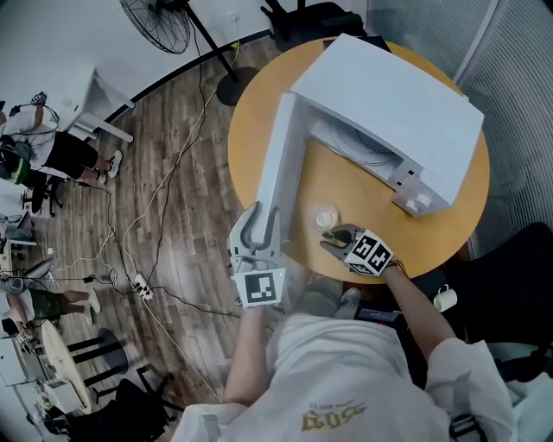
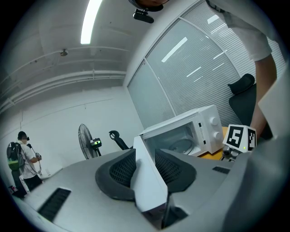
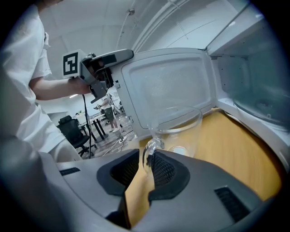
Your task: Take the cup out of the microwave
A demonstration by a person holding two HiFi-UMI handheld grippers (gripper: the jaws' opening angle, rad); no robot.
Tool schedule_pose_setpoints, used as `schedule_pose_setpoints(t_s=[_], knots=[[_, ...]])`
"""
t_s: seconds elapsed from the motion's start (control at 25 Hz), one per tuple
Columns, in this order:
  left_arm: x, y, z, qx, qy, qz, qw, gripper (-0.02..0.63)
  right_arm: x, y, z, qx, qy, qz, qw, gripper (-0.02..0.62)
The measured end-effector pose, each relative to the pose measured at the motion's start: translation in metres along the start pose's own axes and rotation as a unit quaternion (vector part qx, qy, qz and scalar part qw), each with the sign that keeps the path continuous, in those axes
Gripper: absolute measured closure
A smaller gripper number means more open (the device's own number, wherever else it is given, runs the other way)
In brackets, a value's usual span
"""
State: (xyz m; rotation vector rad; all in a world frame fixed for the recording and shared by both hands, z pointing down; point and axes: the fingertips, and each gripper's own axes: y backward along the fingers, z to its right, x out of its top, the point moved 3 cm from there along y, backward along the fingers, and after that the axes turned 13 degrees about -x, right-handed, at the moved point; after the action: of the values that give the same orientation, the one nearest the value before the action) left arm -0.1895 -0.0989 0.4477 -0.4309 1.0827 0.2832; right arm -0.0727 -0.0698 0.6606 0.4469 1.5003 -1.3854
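A clear glass cup [image 1: 326, 217] stands on the round wooden table [image 1: 259, 104], just in front of the white microwave [image 1: 406, 112], whose door [image 1: 281, 155] is swung wide open. My left gripper [image 1: 257, 233] is shut on the door's free edge [image 2: 147, 176], with a pad on each side. My right gripper [image 1: 337, 239] is at the cup's near side. In the right gripper view the cup [image 3: 176, 131] is upright and its handle [image 3: 147, 156] lies between the jaws of my right gripper [image 3: 144, 170], against the right pad with a gap to the left pad. The microwave's glass turntable [image 1: 367, 154] is bare.
The table edge runs close under both grippers. A standing fan [image 1: 160, 22] and loose cables [image 1: 143, 224] are on the wooden floor to the left. A person [image 1: 43, 147] stands at far left. A white mug [image 1: 445, 299] sits low at the right.
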Motion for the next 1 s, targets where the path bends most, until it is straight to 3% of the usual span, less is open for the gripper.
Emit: schedule_pose_setpoints(t_s=[0.12,0.32,0.44,0.72,0.84,1.0], knots=[[0.001,0.0,0.0,0.0,-0.002,0.005,1.0,0.462,-0.006,0.002,0.004,-0.016,0.012,-0.022,1.0,0.49],[0.001,0.0,0.0,0.003,0.003,0.016,0.9999,0.462,-0.012,0.011,0.017,-0.049,-0.024,-0.029,0.998,0.452],[0.0,-0.001,0.001,0.004,0.004,0.018,0.9998,0.462,-0.009,0.016,0.017,-0.046,-0.057,-0.034,0.997,0.442],[-0.005,0.0,0.001,0.009,0.023,0.02,0.9995,0.462,-0.015,0.029,0.018,-0.048,-0.071,-0.069,0.994,0.431],[-0.009,-0.001,0.003,0.005,0.018,0.004,0.9998,0.462,-0.008,0.041,0.03,-0.073,-0.088,-0.053,0.992,0.433],[-0.013,-0.001,0.004,0.005,0.02,-0.002,0.9998,0.462,0.024,0.059,0.045,-0.121,-0.114,0.005,0.986,0.438]])
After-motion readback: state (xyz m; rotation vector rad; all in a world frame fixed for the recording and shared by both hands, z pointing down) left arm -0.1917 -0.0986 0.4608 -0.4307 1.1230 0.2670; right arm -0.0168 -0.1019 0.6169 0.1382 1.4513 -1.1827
